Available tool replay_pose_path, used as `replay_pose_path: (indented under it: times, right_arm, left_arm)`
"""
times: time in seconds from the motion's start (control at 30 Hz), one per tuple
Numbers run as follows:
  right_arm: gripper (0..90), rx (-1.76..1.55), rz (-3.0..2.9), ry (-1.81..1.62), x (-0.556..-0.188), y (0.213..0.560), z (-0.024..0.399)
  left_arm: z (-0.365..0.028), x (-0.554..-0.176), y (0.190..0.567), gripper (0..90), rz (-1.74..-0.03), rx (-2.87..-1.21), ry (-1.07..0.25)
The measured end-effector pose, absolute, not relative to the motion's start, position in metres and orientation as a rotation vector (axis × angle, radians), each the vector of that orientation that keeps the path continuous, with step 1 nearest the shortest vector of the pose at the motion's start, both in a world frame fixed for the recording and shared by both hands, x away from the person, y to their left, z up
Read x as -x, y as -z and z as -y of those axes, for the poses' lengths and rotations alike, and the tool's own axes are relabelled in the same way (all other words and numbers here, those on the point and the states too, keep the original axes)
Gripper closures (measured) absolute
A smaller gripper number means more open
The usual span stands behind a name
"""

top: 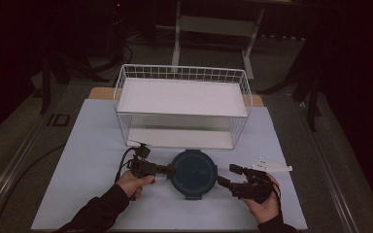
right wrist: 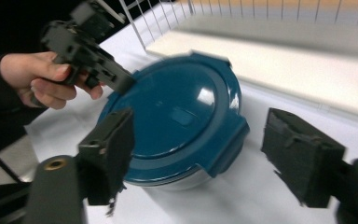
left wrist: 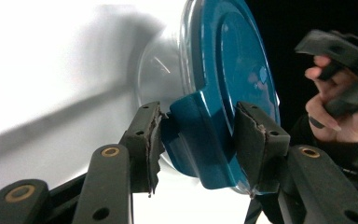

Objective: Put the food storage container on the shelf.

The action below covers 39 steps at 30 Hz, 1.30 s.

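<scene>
Both pads of the left gripper [left wrist: 198,135] sit on either side of a blue latch flap [left wrist: 200,140] on the round container's lid [left wrist: 233,70]; in the left gripper view the flap fills the space between them and the pads appear to press on it, so this gripper is clamped on the flap. In the high view the left gripper [top: 167,170] reaches the container [top: 193,173] from its left edge, held in the person's left hand [top: 133,182].

On the other side, the right gripper [right wrist: 200,154] has its jaws wide apart. In the right gripper view another latch flap [right wrist: 230,144] at the container's near edge lies in the gap between the two pads, and neither pad touches it. From above, the right gripper [top: 227,175] lies just beside the container's right edge, carried in the right hand [top: 264,201].

That container, a clear round tub with a dark blue lid, stands on the white table top [top: 77,155], near the front and roughly in the middle between the two hands. Directly behind it stands a white wire basket rack [top: 182,104] with a flat white shelf on top and another level below. A small white plate [top: 272,166] rides on top of the right gripper.
</scene>
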State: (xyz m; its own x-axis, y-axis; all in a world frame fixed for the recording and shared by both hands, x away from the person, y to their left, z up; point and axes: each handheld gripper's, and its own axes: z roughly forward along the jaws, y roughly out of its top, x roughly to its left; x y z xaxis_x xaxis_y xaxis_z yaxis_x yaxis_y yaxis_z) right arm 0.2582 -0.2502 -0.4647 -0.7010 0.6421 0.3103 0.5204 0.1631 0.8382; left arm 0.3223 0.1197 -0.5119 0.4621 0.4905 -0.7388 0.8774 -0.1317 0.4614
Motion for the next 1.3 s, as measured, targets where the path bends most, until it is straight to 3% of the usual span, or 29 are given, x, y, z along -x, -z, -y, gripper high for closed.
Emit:
replay_pose_path:
  times: [0.37, 0.83, 1.3]
  right_arm:
    - [40.9, -1.608, -2.443, -1.672, -0.290, 0.496, 0.255]
    - [53.8, -1.725, -2.532, -1.744, -0.298, 0.511, 0.252]
    - [56.3, -1.713, -2.504, -1.758, -0.287, 0.507, 0.249]
  left_arm:
    - [-0.119, -0.311, 0.506, 55.4, -1.090, -1.807, 0.441]
    - [-0.120, -0.306, 0.507, 56.3, -1.051, -1.801, 0.431]
    - [-0.120, -0.293, 0.508, 55.9, -1.063, -1.766, 0.363]
